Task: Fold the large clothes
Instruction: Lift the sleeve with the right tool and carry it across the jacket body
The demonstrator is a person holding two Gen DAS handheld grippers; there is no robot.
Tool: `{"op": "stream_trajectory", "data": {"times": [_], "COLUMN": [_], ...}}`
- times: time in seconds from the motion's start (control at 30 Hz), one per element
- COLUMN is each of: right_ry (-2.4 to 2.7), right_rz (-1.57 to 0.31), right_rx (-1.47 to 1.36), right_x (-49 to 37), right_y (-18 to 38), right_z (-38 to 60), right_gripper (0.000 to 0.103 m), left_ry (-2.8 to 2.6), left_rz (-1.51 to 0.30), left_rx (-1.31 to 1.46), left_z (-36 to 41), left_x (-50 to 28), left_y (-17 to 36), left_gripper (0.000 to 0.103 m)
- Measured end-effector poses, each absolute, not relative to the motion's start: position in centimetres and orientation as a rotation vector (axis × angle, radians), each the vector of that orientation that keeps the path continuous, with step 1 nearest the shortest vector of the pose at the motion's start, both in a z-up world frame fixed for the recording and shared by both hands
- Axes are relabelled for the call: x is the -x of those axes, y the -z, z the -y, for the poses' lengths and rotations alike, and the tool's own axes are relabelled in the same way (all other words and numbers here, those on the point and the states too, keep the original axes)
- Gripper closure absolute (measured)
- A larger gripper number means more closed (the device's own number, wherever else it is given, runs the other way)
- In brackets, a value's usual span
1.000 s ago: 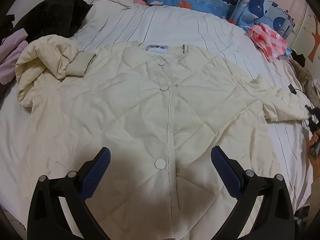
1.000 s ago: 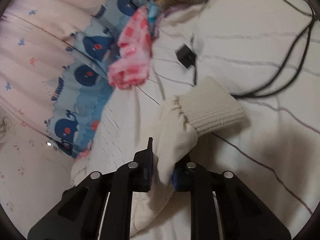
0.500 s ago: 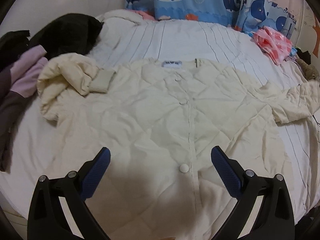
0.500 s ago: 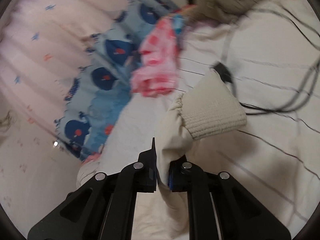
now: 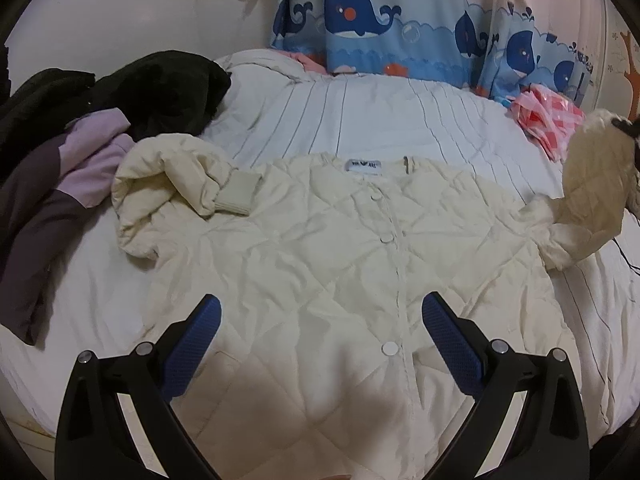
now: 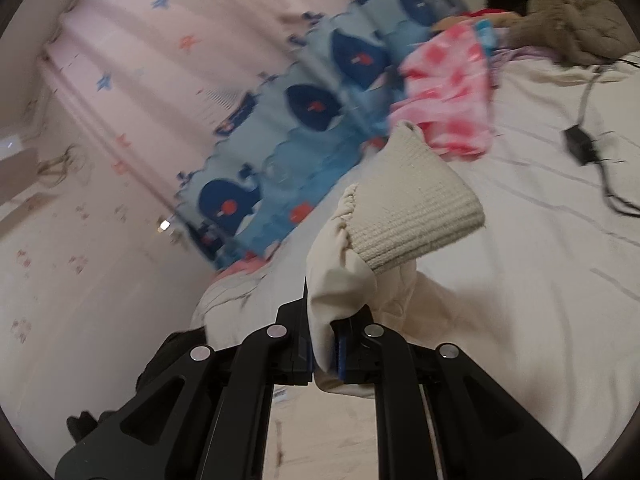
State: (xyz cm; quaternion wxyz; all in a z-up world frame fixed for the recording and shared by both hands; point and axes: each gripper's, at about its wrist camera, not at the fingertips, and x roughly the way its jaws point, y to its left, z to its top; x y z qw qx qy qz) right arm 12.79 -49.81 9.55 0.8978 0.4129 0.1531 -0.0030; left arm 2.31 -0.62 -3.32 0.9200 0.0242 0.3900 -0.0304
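While the right gripper [image 6: 322, 350] is pinching the jacket [image 5: 320, 264] sleeve [image 6: 340, 280] shut and lifting it, the left gripper [image 5: 320, 328] is hanging wide open and empty, so the sleeve-folding step is probably needing a carry inward across the chest.

Whale-print curtain [image 5: 400, 28], black garment [image 5: 160, 88], pink checked bag [image 5: 548, 120] around striped bed [image 5: 380, 120].

Left tool [image 5: 320, 322] hovers with jaws spread wide, pointing downward; right tool [image 6: 322, 344] clamped tight, raised.

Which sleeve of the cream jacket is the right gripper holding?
On the white bed a cream quilted jacket lies buttoned. The sleeve nearest the pink checked cloth is pinched in the right gripper, lifted, while the other lies folded by the dark clothes.
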Motion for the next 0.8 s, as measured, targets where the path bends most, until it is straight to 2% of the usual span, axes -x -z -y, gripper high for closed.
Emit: {"op": "stream_trajectory", "data": {"times": [0.43,0.8], "right_ry": [-0.224,-0.36], "right_rz": [-0.382,-0.47], "right_rx": [-0.716,-0.625], "right_x": [-19.8,-25.5], "right_y": [-13.3,-11.9], "right_z": [34.1,19.6], "right_gripper": [0.095,0.095], "left_ry": [0.038,-0.193], "left_rz": [-0.782,-0.746], "left_rx": [-0.015,0.298], "left_z": [-1.5,-15.0], "left_x": [-2.4,-3.4], "left_y": [2.3,0.8], "left_gripper": [0.006,0.006]}}
